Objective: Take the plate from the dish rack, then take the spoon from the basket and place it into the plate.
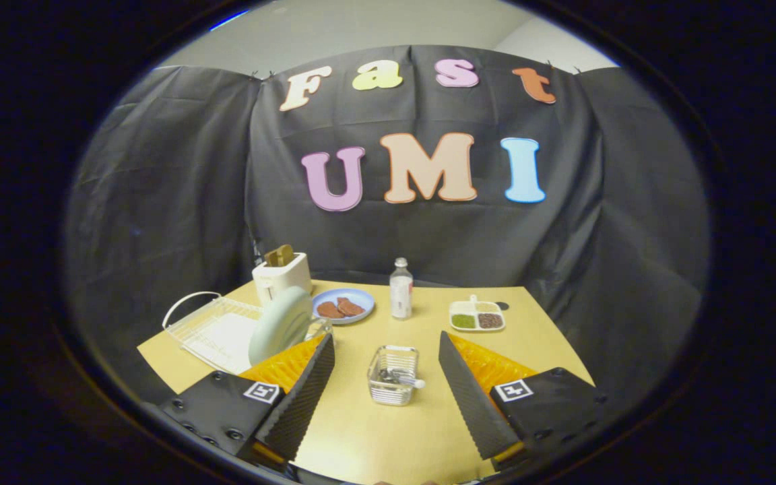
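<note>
The table (374,431) bears a rack (209,330) left of the fingers, a pale plate (280,325) upright in it, just beyond the left fingertip. The gripper (385,347) is spread wide, empty. Between its fingers stands the basket (393,375), holding what seems the spoon (403,379).

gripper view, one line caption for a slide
Open tongs hover over the table, basket with spoon between them, plate upright in dish rack.
</note>
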Tool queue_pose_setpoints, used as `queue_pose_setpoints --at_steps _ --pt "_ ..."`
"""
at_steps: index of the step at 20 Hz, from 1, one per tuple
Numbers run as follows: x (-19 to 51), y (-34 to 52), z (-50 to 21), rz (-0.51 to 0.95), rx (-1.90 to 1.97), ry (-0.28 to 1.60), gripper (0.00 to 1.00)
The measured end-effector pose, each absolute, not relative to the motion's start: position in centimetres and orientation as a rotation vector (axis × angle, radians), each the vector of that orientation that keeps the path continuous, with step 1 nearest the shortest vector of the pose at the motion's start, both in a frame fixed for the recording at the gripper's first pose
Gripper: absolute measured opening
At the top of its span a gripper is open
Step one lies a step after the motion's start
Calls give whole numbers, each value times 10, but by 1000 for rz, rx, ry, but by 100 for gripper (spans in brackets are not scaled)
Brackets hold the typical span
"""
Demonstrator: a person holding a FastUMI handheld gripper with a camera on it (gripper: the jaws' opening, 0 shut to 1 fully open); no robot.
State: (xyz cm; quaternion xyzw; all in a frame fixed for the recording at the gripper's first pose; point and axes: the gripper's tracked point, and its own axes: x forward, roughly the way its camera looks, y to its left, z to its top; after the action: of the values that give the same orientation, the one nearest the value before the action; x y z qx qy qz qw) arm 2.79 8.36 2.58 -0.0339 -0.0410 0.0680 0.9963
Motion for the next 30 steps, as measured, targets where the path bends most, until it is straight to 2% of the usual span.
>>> queue_pose_setpoints --at_steps 6,12,18,27,30 --pt "60 160 47 258 -50 -78 96" --pt "97 233 54 345 -26 6 96" --pt "148 249 38 251 -26 139 96" --pt "193 252 -21 116 -25 374 96" --pt "204 250 -35 67 -19 423 79"
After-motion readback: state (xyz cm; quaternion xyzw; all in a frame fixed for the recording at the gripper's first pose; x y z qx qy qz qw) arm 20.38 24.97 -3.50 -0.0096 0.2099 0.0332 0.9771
